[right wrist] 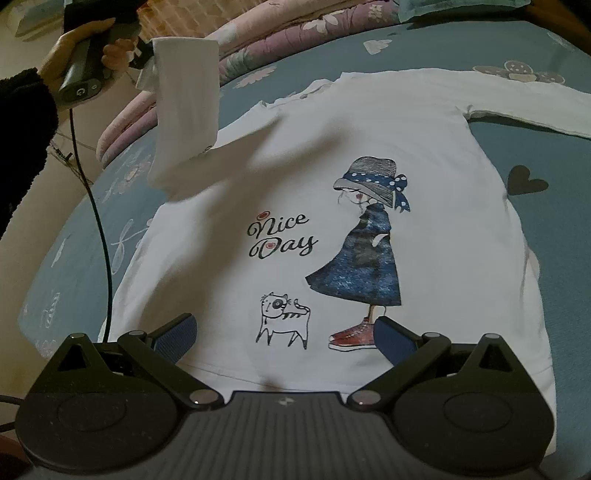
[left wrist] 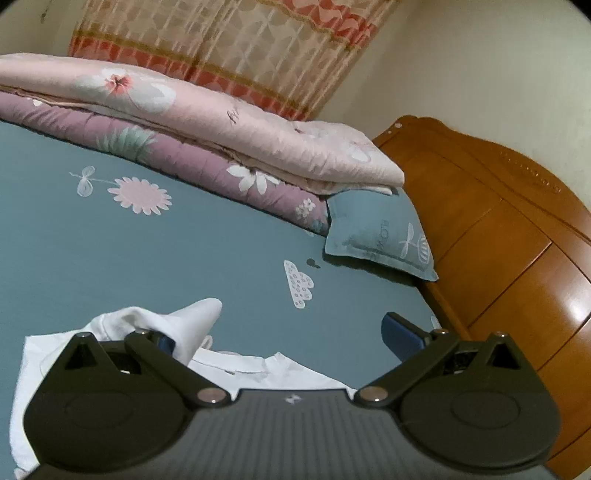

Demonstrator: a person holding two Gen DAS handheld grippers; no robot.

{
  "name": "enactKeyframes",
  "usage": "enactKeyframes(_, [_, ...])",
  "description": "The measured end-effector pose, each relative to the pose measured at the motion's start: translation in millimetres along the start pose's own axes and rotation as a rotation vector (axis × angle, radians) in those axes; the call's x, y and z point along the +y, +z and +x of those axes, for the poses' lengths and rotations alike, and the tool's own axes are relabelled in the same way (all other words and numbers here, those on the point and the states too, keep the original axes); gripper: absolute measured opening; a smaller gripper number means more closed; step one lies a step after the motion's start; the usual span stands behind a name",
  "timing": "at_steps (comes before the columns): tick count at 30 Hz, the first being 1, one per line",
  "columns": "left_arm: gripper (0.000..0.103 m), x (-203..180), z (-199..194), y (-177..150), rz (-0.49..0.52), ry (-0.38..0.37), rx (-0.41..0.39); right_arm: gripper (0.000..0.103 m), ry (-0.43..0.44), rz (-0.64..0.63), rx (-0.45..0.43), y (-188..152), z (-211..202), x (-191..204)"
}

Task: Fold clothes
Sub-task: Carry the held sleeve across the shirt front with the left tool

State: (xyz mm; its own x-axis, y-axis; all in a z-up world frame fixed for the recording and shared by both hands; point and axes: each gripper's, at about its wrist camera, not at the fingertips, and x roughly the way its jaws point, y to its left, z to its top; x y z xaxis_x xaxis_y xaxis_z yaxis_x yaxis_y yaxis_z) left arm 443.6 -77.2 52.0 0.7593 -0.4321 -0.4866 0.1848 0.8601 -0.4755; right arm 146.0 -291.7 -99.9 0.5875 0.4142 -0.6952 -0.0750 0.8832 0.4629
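White long-sleeved shirt (right wrist: 332, 221) lies print-up on a teal bed sheet (right wrist: 554, 229). At ten o'clock in the right wrist view, the left tongs (right wrist: 142, 55) hold one sleeve (right wrist: 184, 110) raised, though their own camera shows the fingers spread. The right tongs (right wrist: 282, 334), spread and empty, hover at the hem.

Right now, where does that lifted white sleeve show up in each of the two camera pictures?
Left wrist view: the sleeve sits low and left of centre, bunched against the left-hand finger of the open left gripper.
Right wrist view: the sleeve hangs at upper left, raised above the shirt.
Shared landmark: the folded pink and purple quilts, on the bed behind.
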Motion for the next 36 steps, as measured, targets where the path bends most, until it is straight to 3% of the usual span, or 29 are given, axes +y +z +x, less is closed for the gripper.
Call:
enactKeyframes(11, [0.102,-18.2,30.6,-7.8,0.052,-0.002,0.017,0.103,-0.005,0.009,0.011,2.1,5.6,-6.5])
enactKeyframes(26, [0.102,-35.2,78.4,-38.7,0.107,0.004,0.142,0.103,-0.023,-0.001,0.001,4.0,4.7,-10.3])
enactKeyframes(36, [0.102,-44.9,117.1,-76.4,0.168,0.018,0.243,0.103,-0.034,-0.014,0.014,2.4,7.3,-11.5])
